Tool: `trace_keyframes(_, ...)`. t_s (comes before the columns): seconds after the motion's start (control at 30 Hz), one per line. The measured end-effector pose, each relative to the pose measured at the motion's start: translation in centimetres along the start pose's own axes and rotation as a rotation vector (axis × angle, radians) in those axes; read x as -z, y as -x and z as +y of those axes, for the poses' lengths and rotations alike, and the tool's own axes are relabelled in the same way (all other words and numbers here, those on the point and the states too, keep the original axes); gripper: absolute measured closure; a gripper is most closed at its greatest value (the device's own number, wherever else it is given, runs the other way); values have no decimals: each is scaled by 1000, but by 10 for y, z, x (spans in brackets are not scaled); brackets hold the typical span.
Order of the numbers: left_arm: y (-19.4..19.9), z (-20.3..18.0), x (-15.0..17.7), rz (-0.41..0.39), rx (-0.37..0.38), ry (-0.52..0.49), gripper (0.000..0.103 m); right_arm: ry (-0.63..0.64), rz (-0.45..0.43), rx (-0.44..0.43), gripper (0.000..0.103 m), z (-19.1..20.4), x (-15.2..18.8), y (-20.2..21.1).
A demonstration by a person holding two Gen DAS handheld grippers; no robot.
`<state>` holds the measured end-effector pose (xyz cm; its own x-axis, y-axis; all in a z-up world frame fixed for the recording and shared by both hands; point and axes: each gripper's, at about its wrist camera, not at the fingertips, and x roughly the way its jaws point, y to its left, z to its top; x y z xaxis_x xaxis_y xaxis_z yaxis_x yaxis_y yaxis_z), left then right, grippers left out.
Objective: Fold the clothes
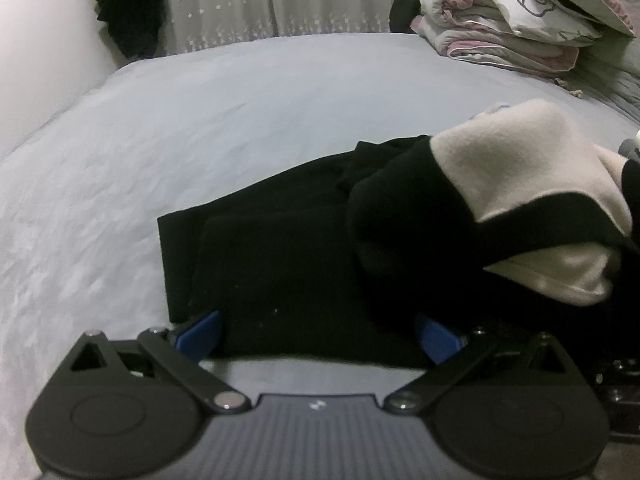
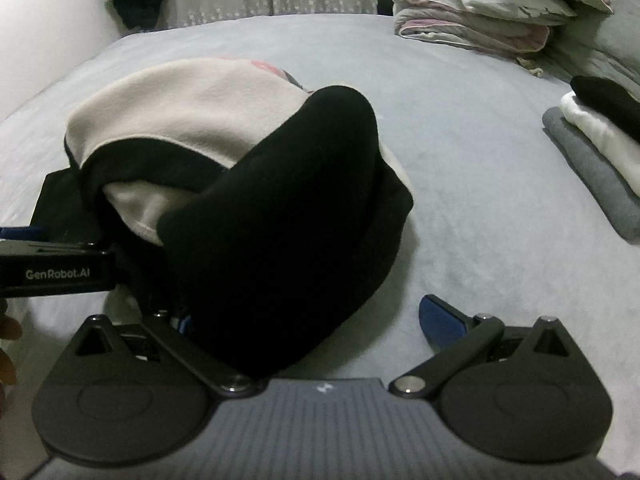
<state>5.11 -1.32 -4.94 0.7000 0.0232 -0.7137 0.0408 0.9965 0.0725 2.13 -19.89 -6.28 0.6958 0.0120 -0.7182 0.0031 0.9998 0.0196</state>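
A black garment with cream panels (image 1: 304, 248) lies bunched on the grey bed sheet (image 1: 200, 120). In the left wrist view its flat black part reaches between the blue fingertips (image 1: 200, 336) of my left gripper (image 1: 318, 336), whose jaws stand wide apart. In the right wrist view the same garment (image 2: 280, 208) rises in a black hump over a cream fold. My right gripper (image 2: 312, 322) is open too, its left finger partly buried under the black cloth and its right fingertip (image 2: 440, 320) bare over the sheet. The left gripper's body (image 2: 52, 268) shows at the left edge.
A folded quilt pile (image 2: 480, 8) sits at the bed's far right. A stack of folded clothes (image 2: 600, 152), grey, white and black, lies at the right. Dark clothes (image 1: 128, 12) hang by the curtain at the back left. A hand (image 2: 8, 344) shows at the left edge.
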Motion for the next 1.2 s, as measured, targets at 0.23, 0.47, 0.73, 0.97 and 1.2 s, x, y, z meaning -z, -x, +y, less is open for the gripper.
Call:
trace_keyframes(0.23, 26, 11, 0, 48, 168, 25, 1, 20, -82, -17, 1, -4, -3, 30)
trace_keyframes(0.47, 50, 13, 6, -13, 316, 42, 1, 12, -144, -98, 35, -3, 3, 56)
trace_keyframes(0.73, 48, 24, 10, 4, 399, 165, 5, -40, -90, -248, 95, -10, -3, 52)
trace_keyframes(0.97, 40, 43, 14, 40, 437, 315, 14, -57, -74, -352, 99, -4, -4, 63)
trace_keyframes(1.2, 34, 43, 13, 38, 529, 419, 17, -45, -81, -412, 102, -2, -4, 76)
